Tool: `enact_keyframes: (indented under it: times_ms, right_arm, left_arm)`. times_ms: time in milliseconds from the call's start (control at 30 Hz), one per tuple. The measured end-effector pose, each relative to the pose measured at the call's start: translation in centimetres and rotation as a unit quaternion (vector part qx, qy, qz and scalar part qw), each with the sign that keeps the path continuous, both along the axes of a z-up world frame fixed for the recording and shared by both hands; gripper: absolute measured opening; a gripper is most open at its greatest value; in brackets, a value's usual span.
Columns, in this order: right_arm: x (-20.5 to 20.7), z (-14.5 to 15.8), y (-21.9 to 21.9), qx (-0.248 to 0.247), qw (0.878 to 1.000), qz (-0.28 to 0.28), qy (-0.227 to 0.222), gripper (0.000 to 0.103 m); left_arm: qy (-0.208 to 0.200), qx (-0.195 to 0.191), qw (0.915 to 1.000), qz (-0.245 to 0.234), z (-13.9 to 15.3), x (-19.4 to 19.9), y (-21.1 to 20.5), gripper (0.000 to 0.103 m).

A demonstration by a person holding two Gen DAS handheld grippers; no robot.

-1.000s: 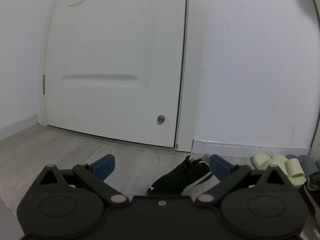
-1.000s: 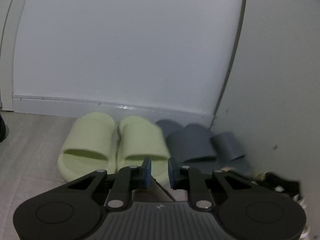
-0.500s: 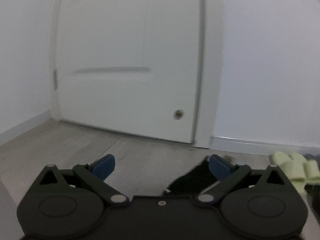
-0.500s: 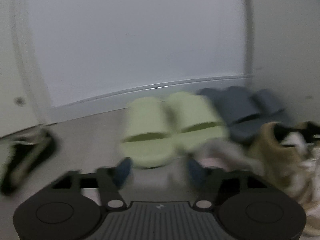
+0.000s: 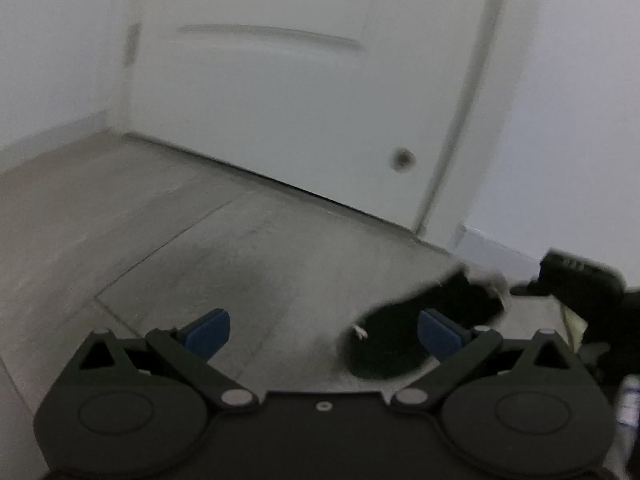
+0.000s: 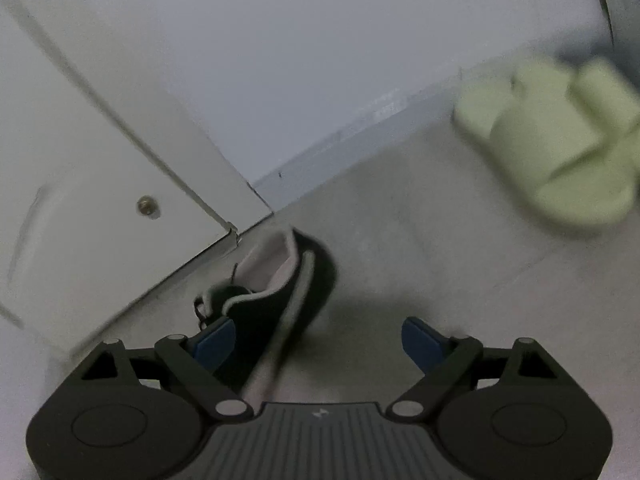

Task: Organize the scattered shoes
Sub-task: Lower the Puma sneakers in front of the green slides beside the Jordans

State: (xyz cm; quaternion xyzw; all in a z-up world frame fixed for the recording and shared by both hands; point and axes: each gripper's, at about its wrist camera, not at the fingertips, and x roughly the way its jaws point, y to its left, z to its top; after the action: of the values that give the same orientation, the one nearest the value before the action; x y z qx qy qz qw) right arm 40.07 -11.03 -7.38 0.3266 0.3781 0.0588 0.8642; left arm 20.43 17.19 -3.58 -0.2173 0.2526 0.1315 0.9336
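A black sneaker (image 6: 276, 308) with pale lining lies on the grey floor (image 6: 400, 264) near the door's corner; pale-green slides (image 6: 560, 148) sit together by the baseboard.

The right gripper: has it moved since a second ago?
Yes. The right gripper, jaws just opened and empty, has swung left from the green slippers by the wall to the black sneaker near the door.

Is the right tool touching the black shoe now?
Cannot tell. In the right wrist view the right tool is open, and the black shoe overlaps one blue pad, but blur hides any contact or gap.
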Motion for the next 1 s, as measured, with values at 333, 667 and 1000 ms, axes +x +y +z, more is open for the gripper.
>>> enact_keyframes:
  times_ms: [333,667,1000]
  right_arm:
    - [4.4,-0.5,6.8,0.002,0.997,-0.054,0.056,0.091]
    - [6.4,-3.5,13.8,-0.098,0.990,-0.035,0.097,0.096]
    - [6.0,-4.4,13.1,-0.137,0.990,-0.007,0.030,0.075]
  left_arm:
    - [-0.018,-0.084,0.9961,0.020,-1.2,0.8,2.3,0.102]
    - [-0.031,-0.107,0.9933,0.031,-1.3,0.2,3.0,0.102]
    - [-0.037,-0.091,0.9948,0.029,-0.9,0.0,2.7,0.102]
